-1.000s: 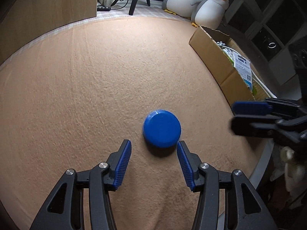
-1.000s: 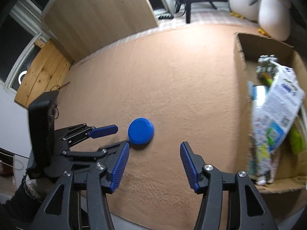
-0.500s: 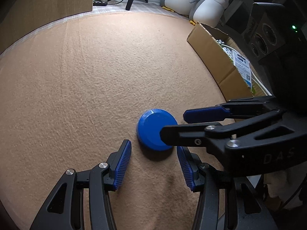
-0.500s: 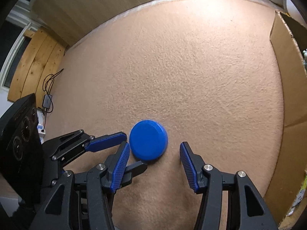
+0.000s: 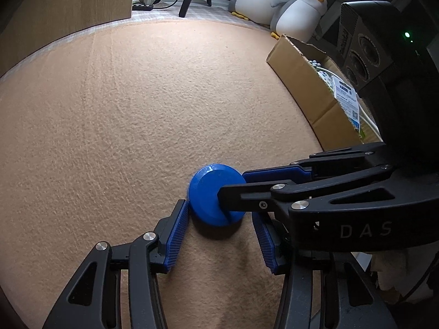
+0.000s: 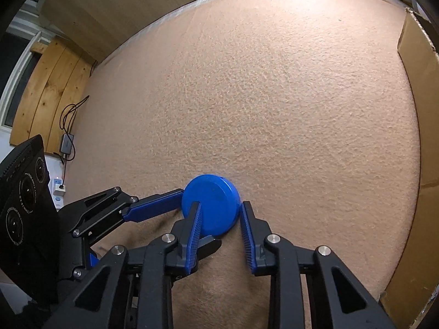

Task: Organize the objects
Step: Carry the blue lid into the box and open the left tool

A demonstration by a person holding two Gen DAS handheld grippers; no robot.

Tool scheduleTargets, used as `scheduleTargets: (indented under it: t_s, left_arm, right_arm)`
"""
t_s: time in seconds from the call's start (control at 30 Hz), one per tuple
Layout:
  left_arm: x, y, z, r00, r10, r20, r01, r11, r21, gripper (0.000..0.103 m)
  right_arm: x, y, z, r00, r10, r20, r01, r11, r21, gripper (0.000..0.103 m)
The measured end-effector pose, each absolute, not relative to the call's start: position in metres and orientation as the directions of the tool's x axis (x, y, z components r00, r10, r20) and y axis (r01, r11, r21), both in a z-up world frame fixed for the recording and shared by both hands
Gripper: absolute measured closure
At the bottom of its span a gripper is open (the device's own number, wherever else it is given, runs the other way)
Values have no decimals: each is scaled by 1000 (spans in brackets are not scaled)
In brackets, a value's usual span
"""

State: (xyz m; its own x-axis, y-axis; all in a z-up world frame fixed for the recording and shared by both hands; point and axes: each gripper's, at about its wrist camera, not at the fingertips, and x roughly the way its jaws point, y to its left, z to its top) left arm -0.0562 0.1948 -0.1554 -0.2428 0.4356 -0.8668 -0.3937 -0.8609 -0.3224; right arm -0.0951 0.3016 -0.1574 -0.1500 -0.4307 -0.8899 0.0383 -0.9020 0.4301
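A round blue lid-like disc (image 5: 211,194) lies on the tan carpet; it also shows in the right wrist view (image 6: 212,205). My left gripper (image 5: 219,230) is open, its left finger touching the disc's left edge. My right gripper (image 6: 221,223) has closed in from the right, its fingers at the disc's two sides and one finger over its top; it also shows in the left wrist view (image 5: 238,185). I cannot tell whether it grips the disc firmly.
An open cardboard box (image 5: 310,93) with packets inside stands at the right; its wall shows in the right wrist view (image 6: 422,109). Two plush penguins (image 5: 285,2) sit at the back. A wooden panel (image 6: 131,8) and cables (image 6: 68,137) are at the left.
My right gripper has come in over the disc and narrowed its jaws around it. My left gripper has moved forward until its left finger touches the disc.
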Motion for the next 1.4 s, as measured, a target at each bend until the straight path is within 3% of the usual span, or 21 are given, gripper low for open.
scheduleTargets:
  t_s: [0.5,0.83,1.4]
  left_arm:
    - [-47,227,-103,-304,445,-843,-468,-840,-274,52]
    - [-41,310,-61,-285,522,-804,-606,-748,-270,52]
    - [-32,435,-65,-168,558,-813,-735,-620,-274,52]
  right_arm:
    - [-75,332,-108,-249,-404,-880,16,-911,413,79]
    - [-36,402,-61,-366,-311,-877,-79,-929,362,79]
    - [13,507,-65,-407,-200,-891,-254,-912,321,79]
